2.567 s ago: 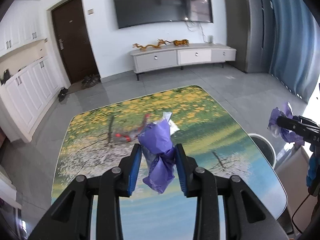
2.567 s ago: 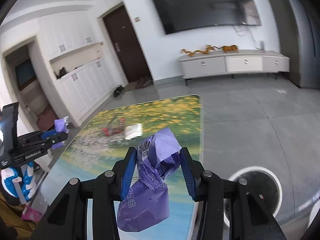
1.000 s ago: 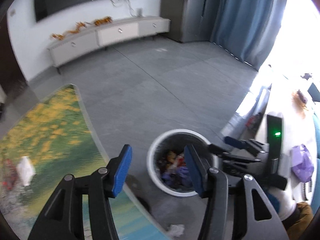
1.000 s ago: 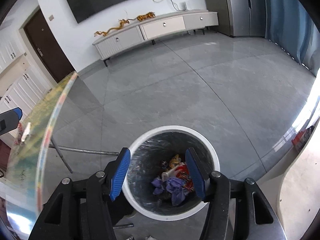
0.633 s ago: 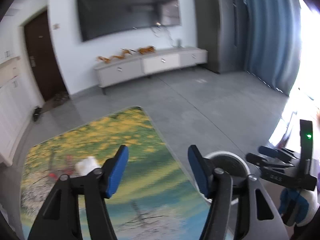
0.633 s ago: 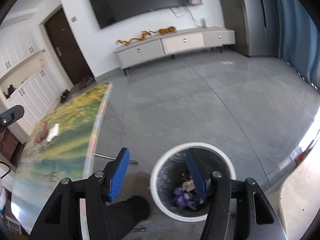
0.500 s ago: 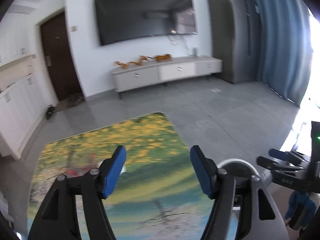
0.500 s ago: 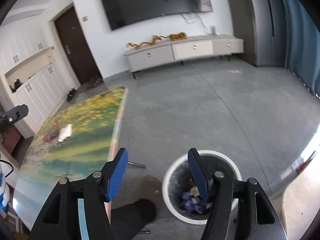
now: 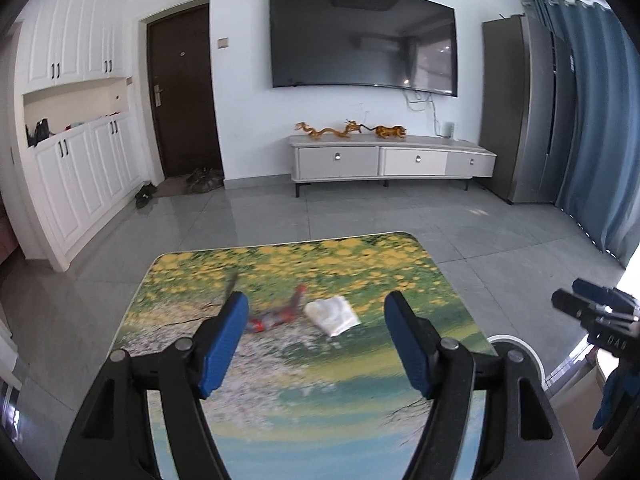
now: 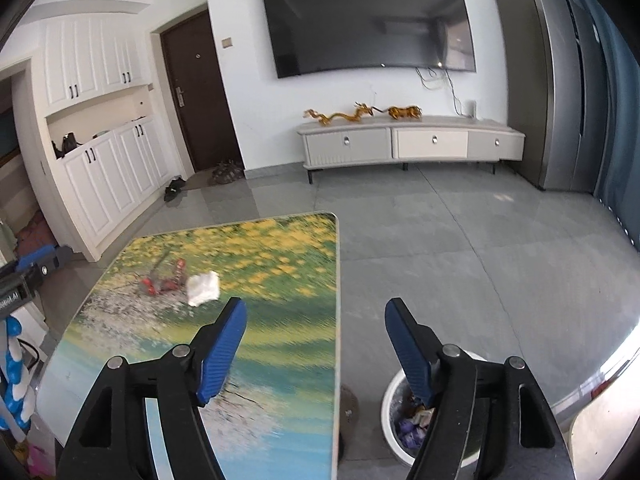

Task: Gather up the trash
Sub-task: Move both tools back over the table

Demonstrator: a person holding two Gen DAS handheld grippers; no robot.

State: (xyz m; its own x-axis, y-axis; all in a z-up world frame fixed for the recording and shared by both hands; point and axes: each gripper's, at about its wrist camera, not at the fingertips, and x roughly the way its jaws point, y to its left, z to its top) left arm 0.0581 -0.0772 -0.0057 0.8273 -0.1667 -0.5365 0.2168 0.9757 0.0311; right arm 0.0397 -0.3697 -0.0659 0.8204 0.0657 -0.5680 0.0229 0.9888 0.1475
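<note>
A crumpled white tissue (image 9: 332,315) lies on the printed table (image 9: 280,432), next to a red and clear wrapper (image 9: 276,316). My left gripper (image 9: 316,338) is open and empty above the table, short of both. In the right wrist view the tissue (image 10: 203,288) and the wrapper (image 10: 164,280) lie at the far left. My right gripper (image 10: 316,344) is open and empty, over the table's right edge (image 10: 338,320). The white trash bin (image 10: 400,424) on the floor holds purple bags and wrappers, partly hidden by my right finger.
The bin's rim (image 9: 520,350) shows right of the table in the left wrist view, with the right gripper (image 9: 596,316) beyond it. The left gripper (image 10: 28,272) shows at the left edge of the right wrist view. Grey floor, a TV cabinet (image 9: 392,160) and cupboards lie beyond.
Both grippers dropped their purple bags into the bin and now stand open and empty. Both have swung back from the bin toward the table.
</note>
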